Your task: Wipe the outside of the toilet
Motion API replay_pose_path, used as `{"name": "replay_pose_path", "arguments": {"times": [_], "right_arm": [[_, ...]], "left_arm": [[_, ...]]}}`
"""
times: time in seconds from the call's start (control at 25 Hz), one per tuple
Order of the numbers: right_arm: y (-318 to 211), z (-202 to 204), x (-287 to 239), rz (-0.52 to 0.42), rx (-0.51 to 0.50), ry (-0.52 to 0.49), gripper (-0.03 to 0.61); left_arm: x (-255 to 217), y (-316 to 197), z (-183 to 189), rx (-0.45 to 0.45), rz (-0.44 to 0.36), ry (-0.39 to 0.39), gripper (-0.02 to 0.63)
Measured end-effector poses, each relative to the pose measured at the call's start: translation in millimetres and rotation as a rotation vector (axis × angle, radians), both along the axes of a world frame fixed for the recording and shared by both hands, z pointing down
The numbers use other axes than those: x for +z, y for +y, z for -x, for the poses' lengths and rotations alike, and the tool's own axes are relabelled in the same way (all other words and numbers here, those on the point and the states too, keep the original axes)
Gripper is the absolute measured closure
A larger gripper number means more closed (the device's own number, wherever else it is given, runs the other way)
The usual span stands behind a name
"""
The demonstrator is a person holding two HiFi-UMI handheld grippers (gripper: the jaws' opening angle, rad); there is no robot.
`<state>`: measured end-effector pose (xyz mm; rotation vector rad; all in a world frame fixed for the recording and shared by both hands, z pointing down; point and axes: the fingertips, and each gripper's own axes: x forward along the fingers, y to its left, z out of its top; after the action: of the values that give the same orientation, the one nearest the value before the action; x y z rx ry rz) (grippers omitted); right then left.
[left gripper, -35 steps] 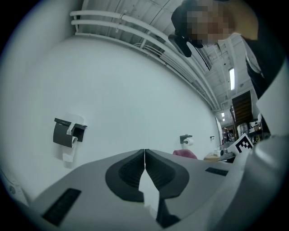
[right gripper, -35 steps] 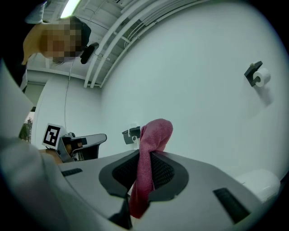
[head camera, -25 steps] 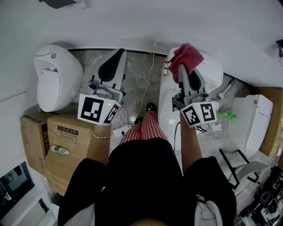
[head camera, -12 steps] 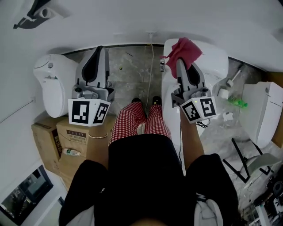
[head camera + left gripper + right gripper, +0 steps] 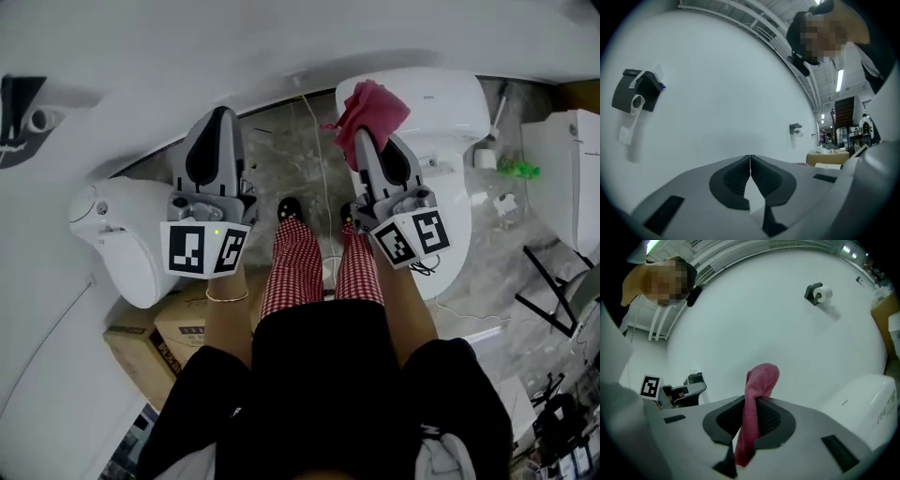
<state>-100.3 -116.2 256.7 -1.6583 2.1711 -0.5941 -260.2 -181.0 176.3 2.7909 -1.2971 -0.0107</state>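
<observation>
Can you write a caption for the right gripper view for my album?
The right gripper pinches a pink cloth in front of a white wall, with a white toilet at the right.

The head view looks steeply down from above the person onto both arms, the legs and the floor (image 5: 281,150), with the left claw (image 5: 219,114) at its left and the right claw (image 5: 362,139) at its right. The left claw view sits low and close behind its own jaws, facing a white wall (image 5: 717,84) and a black holder (image 5: 635,93), which the head view also catches at its left edge. The right claw view sits likewise, facing the wall. It shares the red cloth (image 5: 757,394), the toilet (image 5: 862,399) and the left claw with the head view.
</observation>
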Motion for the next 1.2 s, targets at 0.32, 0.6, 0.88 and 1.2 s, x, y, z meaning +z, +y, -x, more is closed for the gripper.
{"name": "replay_pose_path", "arguments": {"times": [0.32, 0.6, 0.88, 1.2], "right_arm": [[-32, 61, 64, 0.106, 0.067, -0.052, 0.515], [-41, 79, 111, 0.173, 0.172, -0.088, 0.515], [-58, 74, 166, 0.268, 0.311, -0.16, 0.515], [-64, 70, 207, 0.323, 0.391, -0.224, 0.515]], "left_arm": [[57, -28, 21, 0.13, 0.07, -0.064, 0.603], [93, -40, 26, 0.225, 0.094, -0.061, 0.603], [118, -51, 32, 0.226, 0.117, -0.052, 0.603], [142, -44, 38, 0.236, 0.145, -0.058, 0.603]]}}
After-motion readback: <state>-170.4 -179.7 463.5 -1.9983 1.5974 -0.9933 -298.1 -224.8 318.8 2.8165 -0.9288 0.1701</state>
